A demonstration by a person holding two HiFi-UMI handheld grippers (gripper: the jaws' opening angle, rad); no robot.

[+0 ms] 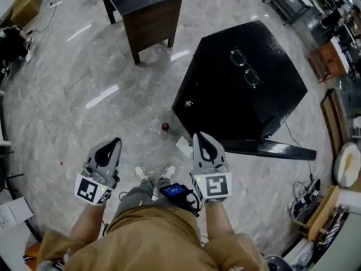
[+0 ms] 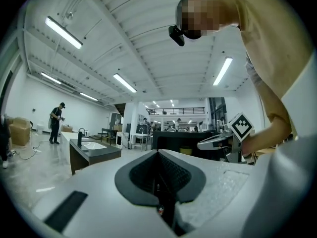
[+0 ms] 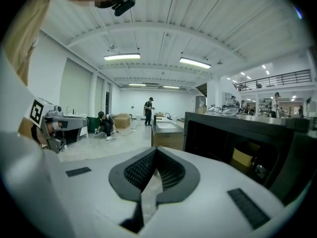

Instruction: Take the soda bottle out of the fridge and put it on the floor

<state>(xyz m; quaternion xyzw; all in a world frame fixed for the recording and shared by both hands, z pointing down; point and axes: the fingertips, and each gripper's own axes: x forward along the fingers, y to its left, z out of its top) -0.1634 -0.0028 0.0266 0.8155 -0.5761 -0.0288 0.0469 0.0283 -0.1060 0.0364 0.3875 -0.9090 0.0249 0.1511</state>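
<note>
grippers, left (image 1: 113, 144) and right (image 1: 201, 137), were both shut, empty. what seemed the soda bottle (image 1: 165, 126) stood upright on the floor (image 1: 84, 66) ahead between them, beside the fridge (image 1: 242, 89), nearer the right.

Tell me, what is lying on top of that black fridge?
A pair of glasses lies on top of the black fridge; nothing else shows there. From above, that top hides the inside, so its contents cannot be seen.
</note>
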